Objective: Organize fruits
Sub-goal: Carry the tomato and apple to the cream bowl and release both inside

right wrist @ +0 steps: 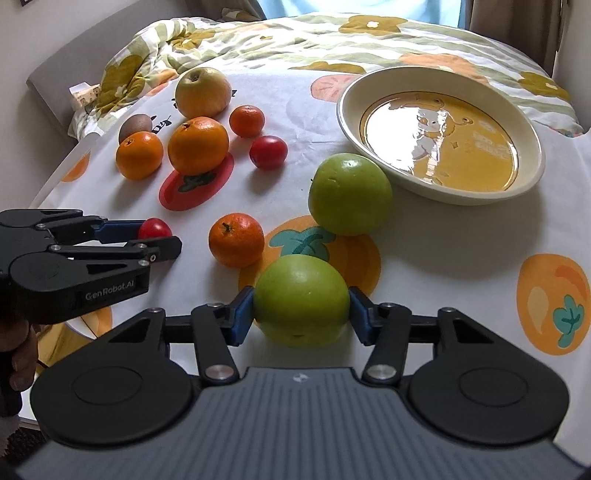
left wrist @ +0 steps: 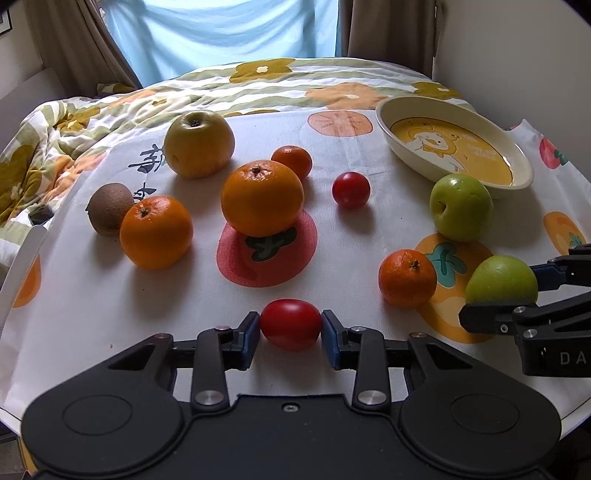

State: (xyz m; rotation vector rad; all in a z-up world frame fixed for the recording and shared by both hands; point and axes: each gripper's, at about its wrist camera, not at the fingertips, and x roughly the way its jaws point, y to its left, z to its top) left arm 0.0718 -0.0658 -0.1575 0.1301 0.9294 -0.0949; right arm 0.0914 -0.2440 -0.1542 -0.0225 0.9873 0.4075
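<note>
Clearly both tools grip: left gripper [left wrist: 290, 325] clamps the tomato [left wrist: 290, 324], right gripper [right wrist: 301, 310] the near green apple [right wrist: 301, 300], beside the tangerine [right wrist: 236, 240]. Smooth skins may slip before the empty dish [right wrist: 347, 110].

You have soft daylight from the curtain [left wrist: 221, 33] at the back; it is bright and a little washed out there. The fruits throw gentle shadows toward you on the cloth [left wrist: 369, 236]. In the right wrist view, the plate [right wrist: 439, 140] shows strong white glare on its yellow middle. Both pictures are sharp in the centre, but the edges curve and the corners go dark.
</note>
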